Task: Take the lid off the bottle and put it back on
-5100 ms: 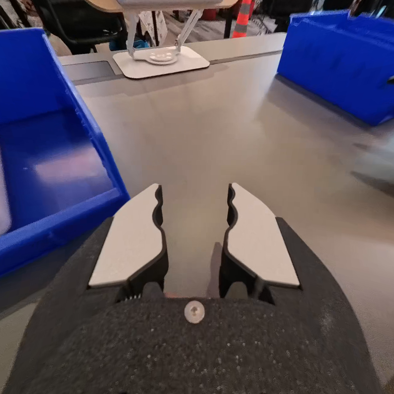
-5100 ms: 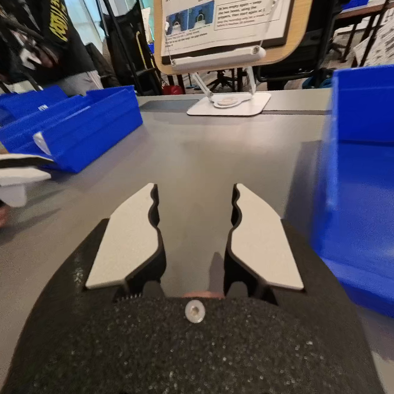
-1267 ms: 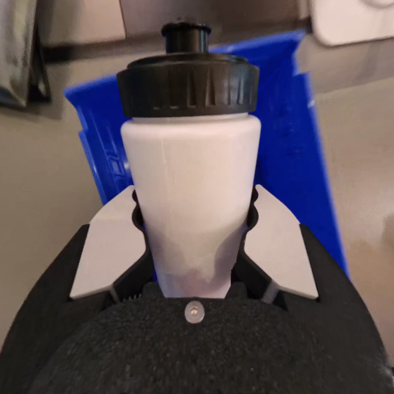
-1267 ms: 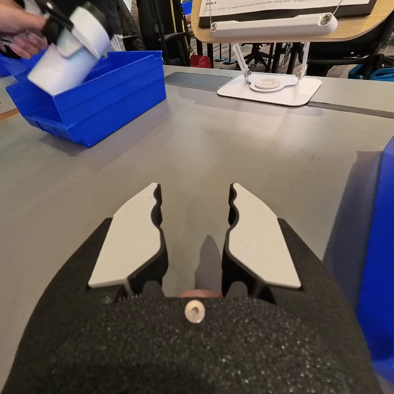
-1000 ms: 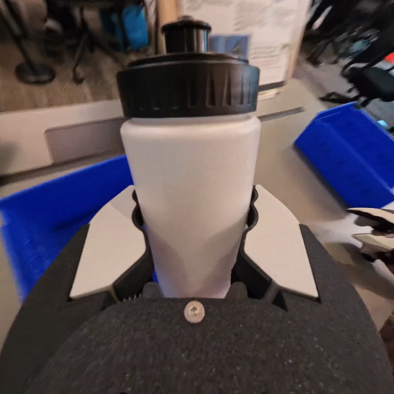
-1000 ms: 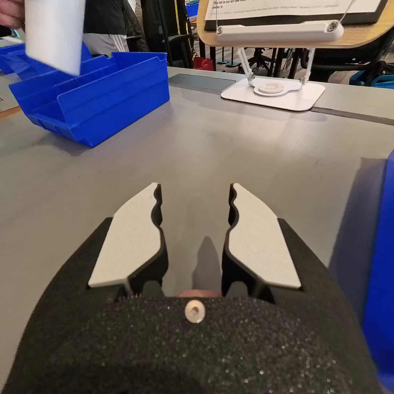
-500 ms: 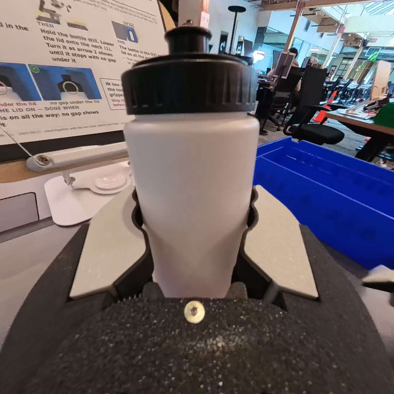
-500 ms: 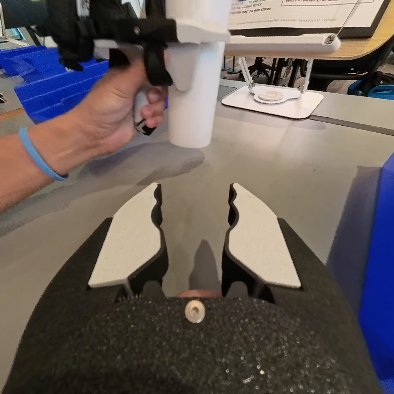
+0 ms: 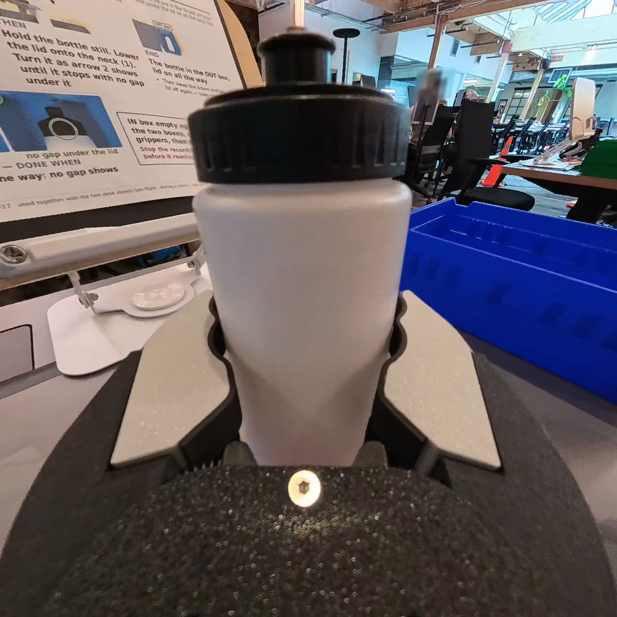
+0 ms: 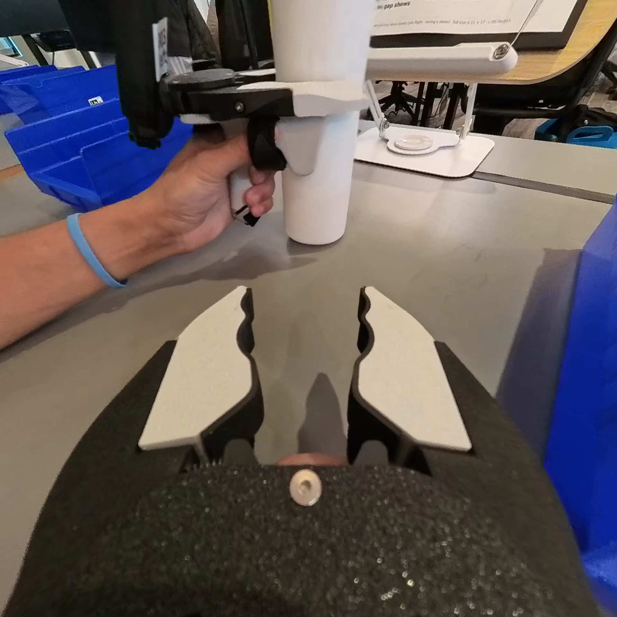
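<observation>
We see the white plastic bottle (image 9: 302, 283) standing upright, its long axis vertical, with the black ribbed screw lid (image 9: 298, 140) seated on top and the lid's black spout pointing straight up. In the right wrist view its flat base (image 10: 314, 233) rests on the grey table (image 10: 434, 267), or sits just at its surface; we cannot tell whether there is a sliver of space under it.

The left tongs (image 9: 305, 330) hold the bottle across its lower-middle body: both dark wavy pads (image 9: 217, 330) press against the white wall, one on each side, and the tongs lie level, crosswise to the bottle's axis. A hand (image 10: 200, 187) wearing a light blue wristband (image 10: 90, 253) grips the handle of these tongs.

The right tongs (image 10: 305, 317) are moderately parted with only bare table between their fingers (image 10: 213, 360). They point toward the bottle, which stands well ahead of their tips and slightly left of centre.

Around this, a white document stand (image 10: 424, 147) sits on the table behind the bottle, carrying a printed instruction sheet (image 9: 83, 100). A blue plastic bin (image 9: 517, 283) lies to the bottle's right and another blue plastic bin (image 10: 73, 147) lies behind the hand.
</observation>
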`<state>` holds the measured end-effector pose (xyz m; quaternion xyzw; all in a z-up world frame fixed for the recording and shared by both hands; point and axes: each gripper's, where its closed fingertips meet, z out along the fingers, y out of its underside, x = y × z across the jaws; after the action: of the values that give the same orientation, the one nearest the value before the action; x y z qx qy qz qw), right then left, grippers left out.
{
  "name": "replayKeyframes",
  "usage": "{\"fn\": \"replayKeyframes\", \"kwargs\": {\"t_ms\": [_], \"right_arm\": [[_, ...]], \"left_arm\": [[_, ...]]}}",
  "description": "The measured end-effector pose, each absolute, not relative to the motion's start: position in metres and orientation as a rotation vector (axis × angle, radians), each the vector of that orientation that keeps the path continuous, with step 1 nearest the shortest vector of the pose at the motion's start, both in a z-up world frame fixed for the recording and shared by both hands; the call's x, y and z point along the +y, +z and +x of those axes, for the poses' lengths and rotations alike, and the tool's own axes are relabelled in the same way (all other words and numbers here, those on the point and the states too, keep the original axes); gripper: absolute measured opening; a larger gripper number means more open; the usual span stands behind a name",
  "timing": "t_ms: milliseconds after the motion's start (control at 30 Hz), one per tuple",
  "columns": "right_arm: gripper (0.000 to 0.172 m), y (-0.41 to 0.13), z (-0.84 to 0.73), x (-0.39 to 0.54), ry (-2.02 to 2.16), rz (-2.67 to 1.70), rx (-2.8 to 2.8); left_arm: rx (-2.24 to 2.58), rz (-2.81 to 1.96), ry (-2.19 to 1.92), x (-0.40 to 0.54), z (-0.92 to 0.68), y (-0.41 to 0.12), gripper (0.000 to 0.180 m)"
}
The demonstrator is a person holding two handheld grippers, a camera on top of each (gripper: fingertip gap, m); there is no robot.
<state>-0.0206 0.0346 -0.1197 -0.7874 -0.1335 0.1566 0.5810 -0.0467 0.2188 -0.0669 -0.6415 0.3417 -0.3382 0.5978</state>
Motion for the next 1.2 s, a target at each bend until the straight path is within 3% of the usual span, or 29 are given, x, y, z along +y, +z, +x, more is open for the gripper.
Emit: {"fn": "replayKeyframes", "kwargs": {"t_ms": [1000,1200], "right_arm": [[0.06,-0.123,-0.032,0.031,0.339,-1.852,-0.364],[0.062,-0.096,-0.034,0.052,0.457,-1.742,-0.375]], "left_arm": [[0.823,-1.479,-0.99,0.191,-0.086,-0.031,0.099],[0.953,-1.396,-1.123,0.17,-0.087,-0.024,0.1]]}}
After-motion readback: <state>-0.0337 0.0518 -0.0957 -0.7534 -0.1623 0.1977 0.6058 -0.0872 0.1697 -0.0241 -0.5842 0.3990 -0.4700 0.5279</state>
